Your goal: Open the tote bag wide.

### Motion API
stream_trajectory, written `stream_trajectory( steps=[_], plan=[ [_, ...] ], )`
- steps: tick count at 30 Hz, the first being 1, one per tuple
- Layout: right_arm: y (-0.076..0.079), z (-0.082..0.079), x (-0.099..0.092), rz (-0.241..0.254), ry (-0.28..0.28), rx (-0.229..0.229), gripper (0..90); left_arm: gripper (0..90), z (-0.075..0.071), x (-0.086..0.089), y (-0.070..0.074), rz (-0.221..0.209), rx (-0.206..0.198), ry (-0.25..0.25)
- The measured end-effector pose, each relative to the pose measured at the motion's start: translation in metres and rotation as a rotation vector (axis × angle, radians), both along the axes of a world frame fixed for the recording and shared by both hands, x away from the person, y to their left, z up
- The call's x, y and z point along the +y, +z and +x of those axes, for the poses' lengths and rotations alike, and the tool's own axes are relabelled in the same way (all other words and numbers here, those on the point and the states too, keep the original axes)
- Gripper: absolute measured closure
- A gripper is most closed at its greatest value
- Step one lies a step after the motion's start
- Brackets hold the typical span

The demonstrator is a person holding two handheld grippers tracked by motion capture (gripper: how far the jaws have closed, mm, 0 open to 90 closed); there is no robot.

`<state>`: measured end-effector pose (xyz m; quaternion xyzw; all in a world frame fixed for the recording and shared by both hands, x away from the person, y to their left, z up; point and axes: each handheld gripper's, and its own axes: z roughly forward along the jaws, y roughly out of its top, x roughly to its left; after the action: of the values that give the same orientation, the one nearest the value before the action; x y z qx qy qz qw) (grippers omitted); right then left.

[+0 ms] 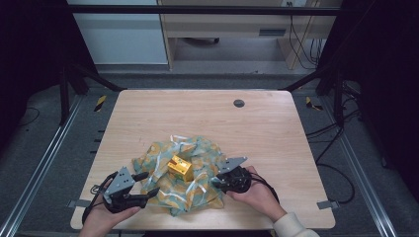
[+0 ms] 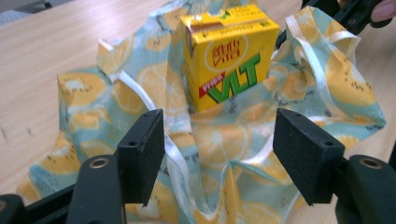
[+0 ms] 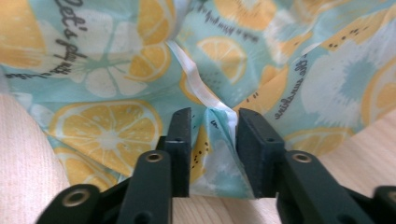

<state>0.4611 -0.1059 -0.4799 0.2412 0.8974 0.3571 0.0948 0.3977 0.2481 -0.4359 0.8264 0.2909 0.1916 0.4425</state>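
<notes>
A yellow drink carton (image 1: 180, 168) (image 2: 224, 56) stands upright on a crumpled lemon-print cloth (image 1: 197, 153) (image 2: 93, 93) at the near middle of the table. My left gripper (image 1: 149, 183) (image 2: 217, 149) is at the cloth's near left edge. Its jaws are wide open over the fabric and grip nothing. My right gripper (image 1: 216, 180) (image 3: 214, 140) sits at the cloth's right edge. Its jaws are closed on a raised fold of cloth (image 3: 107, 126) with a white hem.
The wooden table (image 1: 197, 113) has a dark round grommet (image 1: 238, 103) at the back. Black frame posts stand at both sides, and cables lie on the floor to the right. In the left gripper view, the other gripper (image 2: 345, 14) is behind the carton.
</notes>
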Motion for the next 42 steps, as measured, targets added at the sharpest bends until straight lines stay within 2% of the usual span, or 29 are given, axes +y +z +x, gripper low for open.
stream_trajectory(
  steps=[3,5,6,7,9,11,13,15,18,21,23,25,28,31,32,33,35,39,42],
  plan=[
    [0.01,-0.002,-0.006,0.017,-0.016,-0.022,59.5,33.8,0.015,-0.005,0.002,0.066,0.024,0.049],
    [0.018,-0.004,-0.01,0.043,-0.023,-0.036,56.2,32.6,0.031,-0.009,-0.003,0.099,0.064,0.067],
    [0.018,-0.004,-0.01,0.043,-0.023,-0.036,56.2,31.7,0.031,-0.009,-0.003,0.099,0.064,0.067],
    [0.026,-0.009,-0.013,0.061,-0.028,-0.05,51.8,31.1,0.044,-0.012,-0.012,0.138,0.088,0.08],
    [0.033,-0.015,-0.014,0.08,-0.02,-0.064,48.1,30.4,0.052,-0.015,-0.021,0.127,0.107,0.084],
    [0.038,-0.02,-0.015,0.088,-0.012,-0.076,45.1,31.7,0.054,-0.017,-0.026,0.124,0.104,0.089],
    [0.039,-0.022,-0.015,0.085,-0.008,-0.083,41.1,34.5,0.055,-0.02,-0.029,0.139,0.103,0.075],
    [0.037,-0.022,-0.015,0.081,-0.015,-0.089,37.0,40.0,0.056,-0.023,-0.03,0.149,0.101,0.071],
    [0.032,-0.019,-0.013,0.054,-0.016,-0.086,36.9,51.9,0.059,-0.027,-0.033,0.181,0.11,0.086],
    [0.03,-0.019,-0.02,0.042,-0.026,-0.083,43.9,69.2,0.058,-0.024,-0.035,0.184,0.12,0.091],
    [0.032,-0.018,-0.029,0.039,-0.055,-0.084,50.2,79.0,0.059,-0.023,-0.036,0.189,0.134,0.086],
    [0.036,-0.014,-0.039,0.059,-0.097,-0.099,55.6,83.9,0.059,-0.023,-0.036,0.187,0.13,0.091],
    [0.045,-0.009,-0.044,0.116,-0.15,-0.113,56.7,86.5,0.057,-0.022,-0.029,0.167,0.082,0.122],
    [0.055,-0.005,-0.034,0.173,-0.159,-0.127,51.3,87.2,0.055,-0.02,-0.026,0.164,0.046,0.141],
    [0.055,-0.005,-0.034,0.173,-0.159,-0.127,51.3,87.2,0.055,-0.02,-0.026,0.164,0.046,0.141],
    [0.058,-0.002,-0.024,0.197,-0.157,-0.137,47.0,87.3,0.054,-0.019,-0.026,0.162,0.043,0.144],
    [0.058,0.001,-0.013,0.213,-0.144,-0.127,44.5,87.2,0.053,-0.019,-0.028,0.172,0.042,0.139],
    [0.046,0.001,0.004,0.174,-0.104,-0.089,39.8,86.9,0.051,-0.019,-0.028,0.173,0.027,0.134],
    [0.033,-0.002,0.006,0.123,-0.098,-0.069,38.1,87.0,0.05,-0.018,-0.027,0.174,0.02,0.139]
  ],
)
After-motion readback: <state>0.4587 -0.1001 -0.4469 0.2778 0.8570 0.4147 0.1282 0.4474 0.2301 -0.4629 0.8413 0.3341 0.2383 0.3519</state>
